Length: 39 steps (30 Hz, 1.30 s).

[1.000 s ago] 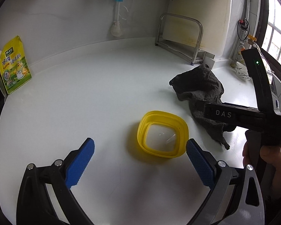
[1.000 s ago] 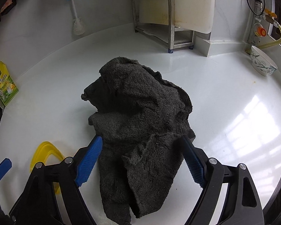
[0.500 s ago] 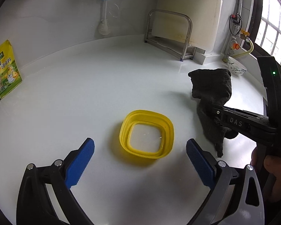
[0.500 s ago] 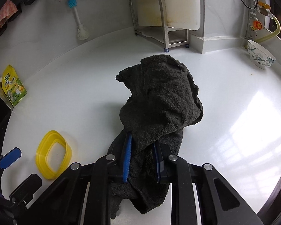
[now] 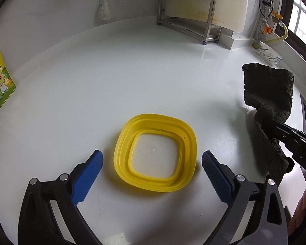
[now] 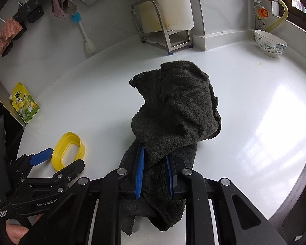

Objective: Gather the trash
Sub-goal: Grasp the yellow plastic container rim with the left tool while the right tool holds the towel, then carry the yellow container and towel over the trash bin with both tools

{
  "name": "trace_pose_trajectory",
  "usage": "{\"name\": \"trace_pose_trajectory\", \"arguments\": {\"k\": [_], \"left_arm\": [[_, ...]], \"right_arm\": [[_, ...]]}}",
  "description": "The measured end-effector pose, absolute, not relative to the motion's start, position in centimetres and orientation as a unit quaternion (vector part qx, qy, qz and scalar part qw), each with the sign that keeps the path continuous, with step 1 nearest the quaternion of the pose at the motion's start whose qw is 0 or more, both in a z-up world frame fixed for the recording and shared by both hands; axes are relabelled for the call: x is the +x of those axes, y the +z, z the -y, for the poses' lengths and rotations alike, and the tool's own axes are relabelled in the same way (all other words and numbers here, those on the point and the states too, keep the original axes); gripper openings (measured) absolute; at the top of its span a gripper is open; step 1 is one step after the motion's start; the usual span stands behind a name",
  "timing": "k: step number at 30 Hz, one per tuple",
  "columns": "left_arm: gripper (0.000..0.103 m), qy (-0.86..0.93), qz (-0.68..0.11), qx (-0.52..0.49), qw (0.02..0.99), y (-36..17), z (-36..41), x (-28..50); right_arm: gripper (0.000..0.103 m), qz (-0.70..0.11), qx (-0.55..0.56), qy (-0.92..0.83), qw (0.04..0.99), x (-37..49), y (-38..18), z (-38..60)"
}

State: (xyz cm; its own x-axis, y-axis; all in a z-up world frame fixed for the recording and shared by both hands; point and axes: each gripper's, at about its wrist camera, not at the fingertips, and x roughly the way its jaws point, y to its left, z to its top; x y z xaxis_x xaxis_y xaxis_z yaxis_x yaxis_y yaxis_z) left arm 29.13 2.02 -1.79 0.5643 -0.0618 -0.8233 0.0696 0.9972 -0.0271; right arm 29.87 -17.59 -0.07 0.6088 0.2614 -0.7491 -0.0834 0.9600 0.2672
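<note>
Dark grey terry cloth fills the nearest part of the right wrist view: we see the towel [image 6: 173,110] clamped between the blue pads [image 6: 139,171] of the right gripper [image 6: 154,173], whose jaws stand narrow and pressed on the fabric, having closed within the last second. One end of the towel droops below the jaws; the rest bulges up and forward over the white counter [image 6: 255,106].

In the left wrist view we see the left gripper [image 5: 153,163] with its jaws wide, having drawn in slightly within the last half second; its pads [image 5: 87,175] touch nothing. Between and just beyond them a yellow lid [image 5: 156,153], a squarish rim around a clear centre, lies flat on the counter. The right wrist view shows the same lid at lower left, just beside the left gripper's blue pad.

To the right of the lid, well apart from it, the towel hangs from the right gripper's black arm. Part of a hand [image 6: 14,232] shows under the left gripper's body.

Farther off, a green and yellow pouch [image 6: 25,104] leans at the counter's left edge. At the back wall stand a metal rack [image 6: 163,28] and a hanging brush [image 6: 83,32]; a patterned bowl [image 6: 270,42] sits at far right.
</note>
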Motion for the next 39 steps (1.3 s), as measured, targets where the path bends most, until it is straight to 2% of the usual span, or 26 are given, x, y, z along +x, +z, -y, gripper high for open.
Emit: {"name": "trace_pose_trajectory", "arguments": {"k": [1, 2, 3, 10, 21, 39], "left_arm": [[0.085, -0.033, -0.458, 0.009, 0.888, -1.7, -2.0, 29.0], [0.074, -0.033, -0.454, 0.015, 0.89, -1.6, -1.8, 29.0], [0.069, -0.037, -0.452, 0.017, 0.891, -1.5, -1.7, 28.9], [0.068, -0.052, -0.448, -0.003, 0.892, -0.9, -1.8, 27.8], [0.068, -0.041, -0.419, 0.01, 0.907, 2.2, -2.6, 21.5], [0.068, -0.074, -0.375, 0.016, 0.924, 5.6, -0.7, 9.3]], "right_arm": [[0.018, -0.431, 0.105, 0.098, 0.891, 29.8, 0.0, 17.6], [0.018, -0.43, 0.104, 0.1, 0.891, 29.7, 0.0, 17.6], [0.018, -0.428, 0.104, 0.101, 0.892, 29.5, 0.1, 17.6], [0.018, -0.419, 0.098, 0.108, 0.896, 28.2, 0.5, 17.0], [0.018, -0.412, 0.11, 0.105, 0.898, 23.8, 1.4, 16.3], [0.018, -0.383, 0.133, 0.073, 0.911, 9.4, 3.0, 17.1]]}}
